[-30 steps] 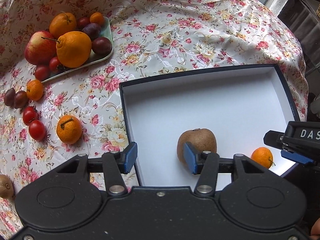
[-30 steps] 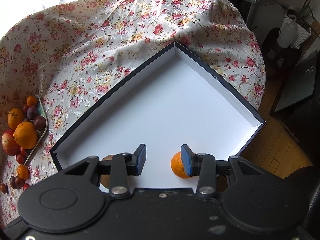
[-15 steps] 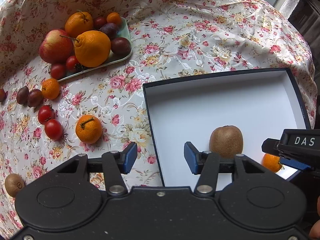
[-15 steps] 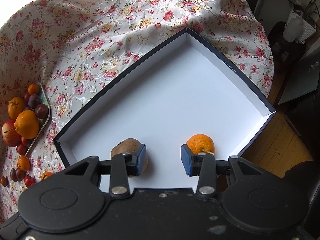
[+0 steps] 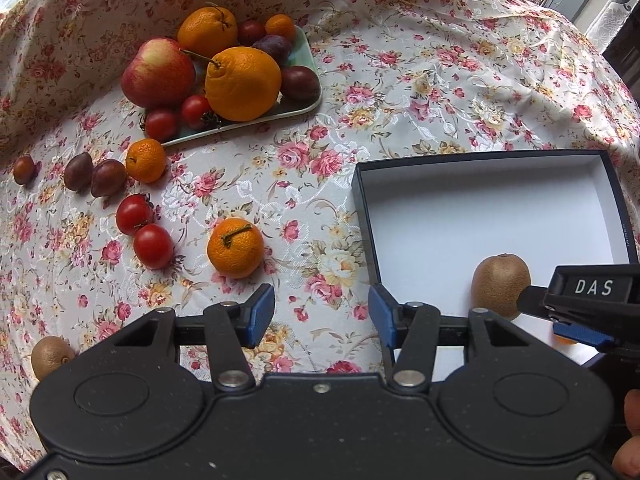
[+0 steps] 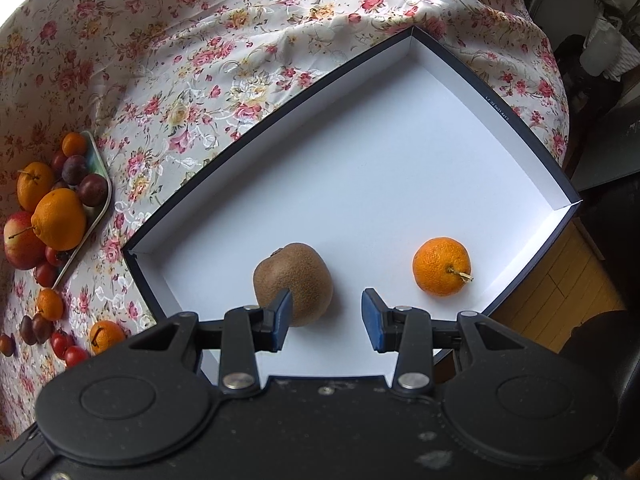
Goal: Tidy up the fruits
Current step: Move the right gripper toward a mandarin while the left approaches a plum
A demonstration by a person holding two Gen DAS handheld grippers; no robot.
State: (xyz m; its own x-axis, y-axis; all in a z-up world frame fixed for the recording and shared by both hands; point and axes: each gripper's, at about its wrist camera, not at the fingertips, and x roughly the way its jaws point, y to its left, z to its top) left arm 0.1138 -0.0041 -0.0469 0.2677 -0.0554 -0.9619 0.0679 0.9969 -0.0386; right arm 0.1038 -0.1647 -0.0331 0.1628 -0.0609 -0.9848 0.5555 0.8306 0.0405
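A dark-rimmed white box (image 5: 618,196) (image 6: 516,120) lies on the floral cloth. Inside it lie a brown kiwi (image 5: 501,286) (image 6: 294,284) and a small mandarin (image 6: 442,266). My left gripper (image 5: 316,316) is open and empty over the cloth, just left of the box, with a loose mandarin (image 5: 235,247) ahead of it. My right gripper (image 6: 326,316) is open and empty above the box's near edge; the kiwi sits just ahead of its left finger. It also shows at the right edge of the left wrist view.
A green tray (image 5: 304,108) at the back left holds an apple (image 5: 158,72), two oranges, plums and tomatoes. Loose on the cloth are two tomatoes (image 5: 144,226), a small mandarin (image 5: 146,160), dark plums (image 5: 94,174) and a second kiwi (image 5: 52,356).
My left gripper has swung left from over the box to over the cloth, leaving the kiwi behind. My right gripper has drawn back from the mandarin, which lies free in the box.
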